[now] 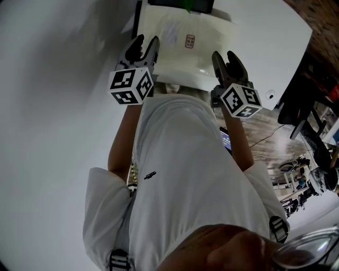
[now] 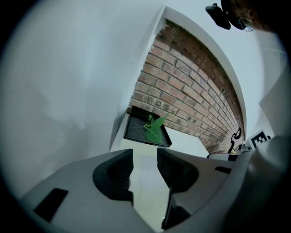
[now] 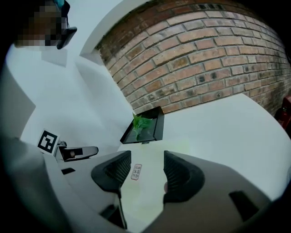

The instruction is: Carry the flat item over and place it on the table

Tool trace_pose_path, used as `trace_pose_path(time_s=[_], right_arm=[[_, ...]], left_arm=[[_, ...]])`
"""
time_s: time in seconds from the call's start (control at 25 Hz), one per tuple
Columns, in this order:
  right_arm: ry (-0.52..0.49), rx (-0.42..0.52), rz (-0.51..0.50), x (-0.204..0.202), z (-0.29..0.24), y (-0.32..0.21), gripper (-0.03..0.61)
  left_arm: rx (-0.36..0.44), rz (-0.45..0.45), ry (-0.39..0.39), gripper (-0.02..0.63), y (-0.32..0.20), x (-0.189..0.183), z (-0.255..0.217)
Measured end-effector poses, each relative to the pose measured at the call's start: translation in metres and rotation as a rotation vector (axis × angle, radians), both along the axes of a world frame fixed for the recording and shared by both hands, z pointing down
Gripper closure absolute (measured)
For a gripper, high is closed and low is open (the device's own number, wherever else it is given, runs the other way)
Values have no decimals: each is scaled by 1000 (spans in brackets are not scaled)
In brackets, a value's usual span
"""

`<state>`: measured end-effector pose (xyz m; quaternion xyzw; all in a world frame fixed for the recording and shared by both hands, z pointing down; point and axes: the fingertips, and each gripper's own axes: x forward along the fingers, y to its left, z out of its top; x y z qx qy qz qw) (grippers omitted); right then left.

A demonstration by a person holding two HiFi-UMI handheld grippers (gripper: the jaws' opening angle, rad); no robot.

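Note:
A flat cream packet [image 1: 185, 58] with a small red-printed label [image 1: 189, 41] lies on the white table [image 1: 275, 42]. Both grippers are at its near edge. My left gripper [image 1: 144, 45] hangs over the packet's near left corner. The jaws stand apart and the pale packet [image 2: 145, 182] shows in the gap, with neither pad pressing on it. My right gripper [image 1: 225, 57] is at the near right corner. Its jaws also stand apart over the packet [image 3: 145, 186], and the label [image 3: 136, 171] shows between them.
A black tray with a green leaf [image 1: 183, 5] stands at the table's far edge, just beyond the packet, against a brick wall [image 3: 204, 59]. A white wall [image 1: 53, 79] runs along the left. To the right are a wooden floor, a cable and cluttered furniture [image 1: 312, 137].

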<state>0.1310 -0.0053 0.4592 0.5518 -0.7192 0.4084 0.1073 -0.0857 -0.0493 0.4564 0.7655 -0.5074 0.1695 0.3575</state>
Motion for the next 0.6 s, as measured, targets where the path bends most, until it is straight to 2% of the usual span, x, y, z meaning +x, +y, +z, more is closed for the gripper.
trace_pose_path(time_s=[0.16, 0.2, 0.32, 0.44, 0.6], right_arm=[[0, 46, 20, -2, -22, 6, 389], [-16, 55, 29, -3, -29, 7, 412], [-49, 77, 47, -7, -48, 13, 445], [-23, 103, 32, -14, -64, 19, 463], [-3, 156, 5, -27, -83, 23, 482]], left_arm=[[25, 29, 1, 500, 8, 6, -20], [32, 39, 8, 541, 10, 7, -27], [46, 59, 31, 555, 17, 12, -46], [52, 69, 47, 565, 25, 16, -65], [96, 84, 25, 568, 35, 17, -92]])
